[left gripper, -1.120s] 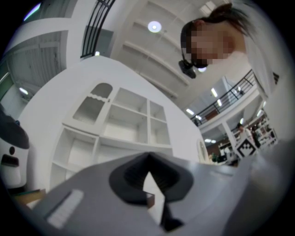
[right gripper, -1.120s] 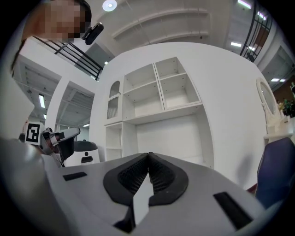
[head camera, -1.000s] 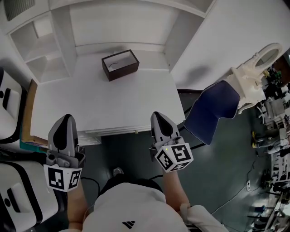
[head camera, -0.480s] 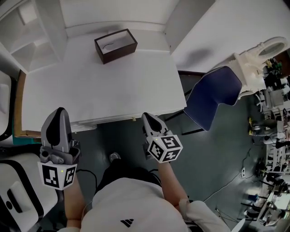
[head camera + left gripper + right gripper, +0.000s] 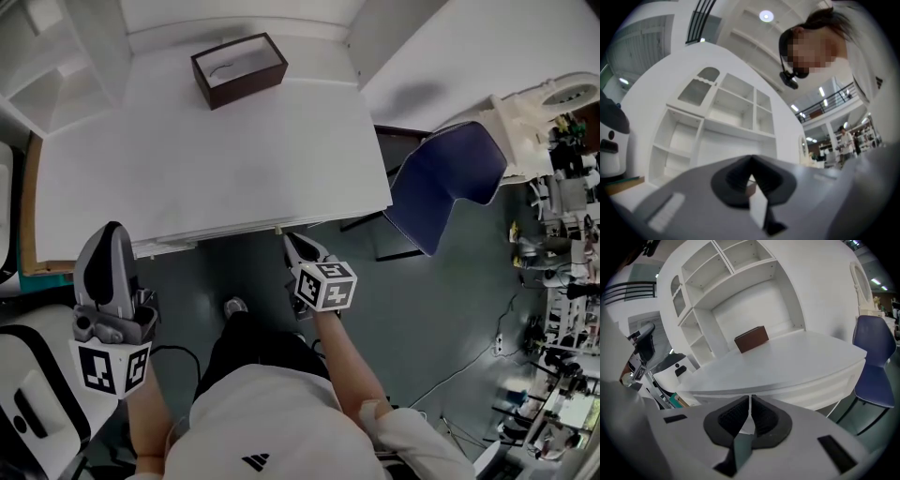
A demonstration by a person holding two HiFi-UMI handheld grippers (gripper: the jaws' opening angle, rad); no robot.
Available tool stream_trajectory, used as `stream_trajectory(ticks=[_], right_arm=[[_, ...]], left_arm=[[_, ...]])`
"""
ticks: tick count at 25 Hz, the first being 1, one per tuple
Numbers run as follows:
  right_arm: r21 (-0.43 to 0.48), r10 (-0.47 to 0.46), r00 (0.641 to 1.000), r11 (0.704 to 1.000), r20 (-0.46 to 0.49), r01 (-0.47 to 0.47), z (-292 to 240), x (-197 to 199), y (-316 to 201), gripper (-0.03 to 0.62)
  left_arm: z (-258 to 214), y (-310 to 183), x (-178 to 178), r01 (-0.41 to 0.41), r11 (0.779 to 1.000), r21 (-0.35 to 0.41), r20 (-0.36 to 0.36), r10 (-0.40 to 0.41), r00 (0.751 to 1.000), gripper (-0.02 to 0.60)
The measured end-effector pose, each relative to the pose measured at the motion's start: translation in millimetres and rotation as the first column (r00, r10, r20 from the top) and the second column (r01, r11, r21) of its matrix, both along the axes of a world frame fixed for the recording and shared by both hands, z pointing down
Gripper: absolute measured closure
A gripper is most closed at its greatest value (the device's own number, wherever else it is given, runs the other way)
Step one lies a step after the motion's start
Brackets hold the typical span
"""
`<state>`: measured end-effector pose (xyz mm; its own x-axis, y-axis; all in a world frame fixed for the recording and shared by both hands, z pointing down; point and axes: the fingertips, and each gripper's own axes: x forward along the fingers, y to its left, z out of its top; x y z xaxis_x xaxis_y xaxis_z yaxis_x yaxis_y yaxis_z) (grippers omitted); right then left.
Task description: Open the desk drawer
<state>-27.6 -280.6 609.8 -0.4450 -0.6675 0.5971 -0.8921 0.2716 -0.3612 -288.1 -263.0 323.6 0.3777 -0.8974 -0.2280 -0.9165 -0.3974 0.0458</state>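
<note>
the drawer sat shut under the front edge of the white desk, with a small knob showing at its lip. the right gripper hung just below that edge, close by the knob (contact could not be told). its jaws were opening, with only a thin slit between them and nothing in it. the left gripper was held off to the left, fingers pressed together, empty. a brown box stood at the back of the desk, and a blue chair stood beside the desk.

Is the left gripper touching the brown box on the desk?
Apart. Head view: left gripper is at the desk's near edge, brown box sits far back.
</note>
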Motion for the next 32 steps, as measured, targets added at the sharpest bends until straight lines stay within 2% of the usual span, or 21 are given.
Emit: stream_trajectory(ticks=[8, 16, 23, 25, 32], right_arm=[[-0.115, 0.020, 0.999, 0.993, -0.036, -0.024, 56, 3, -5, 0.534], [-0.180, 0.020, 0.997, 0.983, -0.075, -0.033, 91, 4, -15, 0.467], [-0.208, 0.021, 0.993, 0.977, -0.113, -0.044, 110, 2, -24, 0.465], [-0.211, 0.017, 0.991, 0.977, -0.129, -0.044, 112, 2, -25, 0.501], [-0.205, -0.036, 0.983, 0.979, -0.179, -0.001, 111, -2, -22, 0.516]], left_arm=[[8, 7, -18, 0.036, 0.999, -0.017, 0.006, -0.036, 0.999, 0.575], [17, 11, -32, 0.066, 0.997, -0.043, 0.013, -0.066, 0.998, 0.575], [23, 15, -46, 0.095, 0.994, -0.059, 0.025, -0.094, 0.995, 0.575], [24, 17, -49, 0.103, 0.993, -0.063, 0.028, -0.102, 0.994, 0.575], [26, 20, -50, 0.106, 0.992, -0.066, 0.021, -0.105, 0.994, 0.575]])
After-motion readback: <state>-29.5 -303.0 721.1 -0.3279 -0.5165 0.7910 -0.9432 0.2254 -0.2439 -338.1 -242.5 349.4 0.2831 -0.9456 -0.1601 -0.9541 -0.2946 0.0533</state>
